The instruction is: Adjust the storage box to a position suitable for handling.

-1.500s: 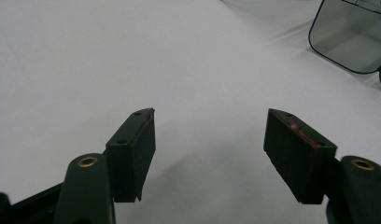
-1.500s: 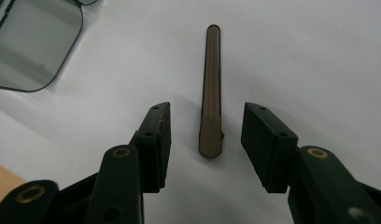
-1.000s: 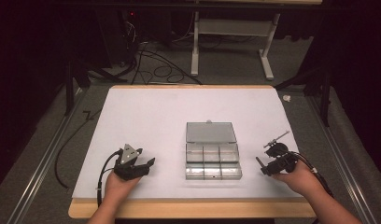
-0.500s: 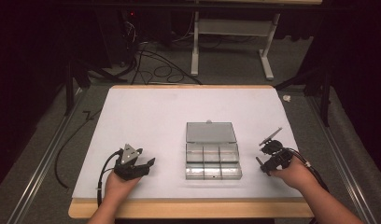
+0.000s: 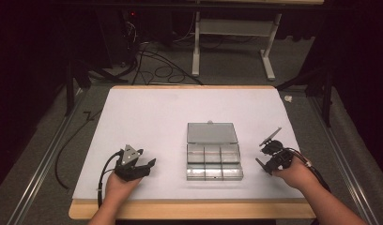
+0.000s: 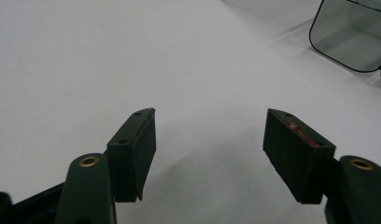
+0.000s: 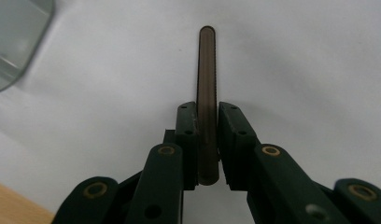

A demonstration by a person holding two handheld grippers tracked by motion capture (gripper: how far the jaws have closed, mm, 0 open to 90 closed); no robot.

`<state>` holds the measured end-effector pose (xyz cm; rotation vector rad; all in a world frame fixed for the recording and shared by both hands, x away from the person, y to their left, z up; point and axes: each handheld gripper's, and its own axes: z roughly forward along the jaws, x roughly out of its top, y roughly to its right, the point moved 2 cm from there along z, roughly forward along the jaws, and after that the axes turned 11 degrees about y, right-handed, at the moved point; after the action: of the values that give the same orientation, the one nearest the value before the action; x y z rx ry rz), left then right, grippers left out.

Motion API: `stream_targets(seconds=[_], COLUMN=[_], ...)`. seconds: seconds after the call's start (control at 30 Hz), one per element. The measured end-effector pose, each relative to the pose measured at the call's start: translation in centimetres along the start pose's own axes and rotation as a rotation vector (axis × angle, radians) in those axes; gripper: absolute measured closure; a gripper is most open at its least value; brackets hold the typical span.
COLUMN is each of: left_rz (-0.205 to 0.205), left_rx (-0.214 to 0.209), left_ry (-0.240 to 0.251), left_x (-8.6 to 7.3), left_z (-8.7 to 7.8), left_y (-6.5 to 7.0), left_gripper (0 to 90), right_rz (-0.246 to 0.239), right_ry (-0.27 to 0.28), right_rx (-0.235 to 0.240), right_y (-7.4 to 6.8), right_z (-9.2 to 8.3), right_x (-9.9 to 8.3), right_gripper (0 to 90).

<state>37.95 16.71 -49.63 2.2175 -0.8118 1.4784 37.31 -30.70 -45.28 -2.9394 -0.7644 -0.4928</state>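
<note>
A clear plastic compartment box (image 5: 213, 161) lies in the middle of the white table, its lid (image 5: 212, 132) folded open at the far side. To its right my right gripper (image 5: 267, 151) holds a thin dark strip (image 5: 270, 136) that sticks up and away from it. In the right gripper view the strip (image 7: 207, 70) is seen edge-on, and the jaws (image 7: 207, 109), which have just been closing, press on both its sides. Left of the box, my left gripper (image 5: 149, 165) rests near the table's front edge. Its jaws (image 6: 209, 116) stand wide open over bare table with nothing between them.
The white mat (image 5: 147, 112) covers a wooden table top (image 5: 189, 211). A corner of the box (image 6: 352, 37) appears at the upper right of the left gripper view, and another corner (image 7: 16, 37) at the upper left of the right gripper view. Cables (image 5: 157, 65) and a stand lie on the floor beyond.
The right gripper's jaws have drawn together onto the thin strip, and the strip has shifted slightly left. The left gripper has not moved.
</note>
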Motion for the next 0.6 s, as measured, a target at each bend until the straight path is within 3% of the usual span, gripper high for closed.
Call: stream_targets(seconds=[0.2,0.23,0.27,0.6], left_rz=[-0.004,-0.003,-0.004,-0.009], left_rx=[0.001,0.001,0.0,0.0], left_ry=[0.001,0.001,0.001,0.0], left_x=[0.0,0.0,0.0,0.0], left_z=[0.0,-0.02,-0.02,0.0], left_y=[-0.02,-0.01,-0.02,-0.08], left_gripper=[35.0,35.0,35.0,35.0], right_rz=[0.006,0.024,0.004,-0.019], right_ry=[0.009,0.005,0.012,0.008], right_rx=[0.007,0.003,0.007,0.024], right_y=[-0.16,-0.34,-0.28,-0.89], right_z=[-0.46,-0.59,-0.61,-1.08], right_x=[0.06,0.04,0.09,0.32], right_gripper=[79.8,79.9,80.3,80.4])
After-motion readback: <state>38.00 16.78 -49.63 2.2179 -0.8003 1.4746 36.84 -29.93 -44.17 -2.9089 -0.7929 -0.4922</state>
